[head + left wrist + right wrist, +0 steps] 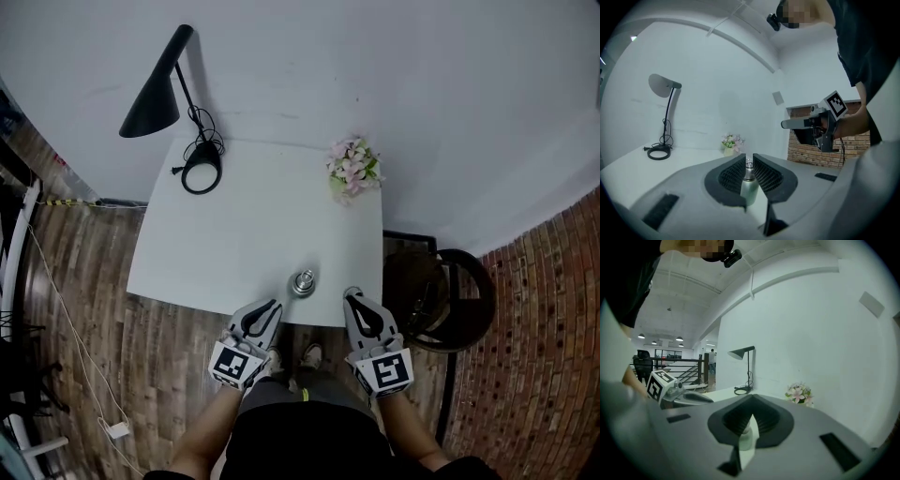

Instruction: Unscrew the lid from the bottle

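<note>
A small silvery bottle point(302, 282) with a metal lid stands upright near the front edge of the white table point(225, 244). My left gripper point(276, 303) is shut and empty, just short of the bottle on its near left. My right gripper point(351, 293) is also shut and empty, a little to the bottle's right. In the left gripper view the bottle point(749, 186) shows through the narrow slit of the left gripper point(749, 155), beyond the tips, with the right gripper point(787, 124) off to the right. In the right gripper view the bottle point(746, 439) peeks below the right gripper point(752, 401).
A black desk lamp point(155, 98) stands at the table's far left, with its round base point(202, 173) and cord. A small pot of pink flowers point(353, 169) sits at the far right corner. A dark round stool point(441, 300) stands right of the table. A cable point(84, 366) lies on the wooden floor.
</note>
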`<state>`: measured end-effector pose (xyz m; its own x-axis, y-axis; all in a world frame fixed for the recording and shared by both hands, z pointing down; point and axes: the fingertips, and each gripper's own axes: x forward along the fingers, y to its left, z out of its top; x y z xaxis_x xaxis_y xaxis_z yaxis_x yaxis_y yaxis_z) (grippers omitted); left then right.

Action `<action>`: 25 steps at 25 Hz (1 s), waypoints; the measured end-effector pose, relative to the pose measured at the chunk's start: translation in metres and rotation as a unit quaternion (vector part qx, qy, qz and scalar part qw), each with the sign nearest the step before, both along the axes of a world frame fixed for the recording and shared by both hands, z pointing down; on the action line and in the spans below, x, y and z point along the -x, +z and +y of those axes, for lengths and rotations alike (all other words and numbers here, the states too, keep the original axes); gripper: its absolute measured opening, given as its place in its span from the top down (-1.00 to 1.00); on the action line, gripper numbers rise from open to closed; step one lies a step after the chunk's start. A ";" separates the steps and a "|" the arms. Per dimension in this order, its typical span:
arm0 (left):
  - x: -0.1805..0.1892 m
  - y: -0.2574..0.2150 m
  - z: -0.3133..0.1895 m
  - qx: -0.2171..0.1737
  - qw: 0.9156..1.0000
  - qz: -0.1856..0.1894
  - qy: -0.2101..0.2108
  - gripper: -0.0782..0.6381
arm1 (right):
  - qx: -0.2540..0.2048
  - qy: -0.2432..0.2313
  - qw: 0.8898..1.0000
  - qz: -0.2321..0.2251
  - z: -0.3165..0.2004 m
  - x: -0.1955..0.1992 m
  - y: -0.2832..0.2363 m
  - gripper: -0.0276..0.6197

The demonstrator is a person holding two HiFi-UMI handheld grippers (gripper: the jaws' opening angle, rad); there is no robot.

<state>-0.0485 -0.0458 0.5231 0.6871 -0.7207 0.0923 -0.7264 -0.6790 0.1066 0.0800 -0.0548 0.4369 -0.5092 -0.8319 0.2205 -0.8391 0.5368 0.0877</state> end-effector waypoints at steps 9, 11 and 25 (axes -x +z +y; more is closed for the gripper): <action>-0.028 0.062 -0.032 0.047 0.998 -0.019 0.038 0.04 | 0.027 -0.041 0.999 -0.018 -0.024 0.029 0.051 0.63; -0.034 0.079 -0.036 0.050 0.997 -0.032 0.049 -0.19 | 0.040 -0.046 0.998 -0.028 -0.028 0.036 0.062 0.38; -0.072 0.121 -0.059 0.064 0.992 -0.065 0.087 -0.28 | 0.095 -0.051 0.994 0.003 -0.055 0.075 0.120 -0.06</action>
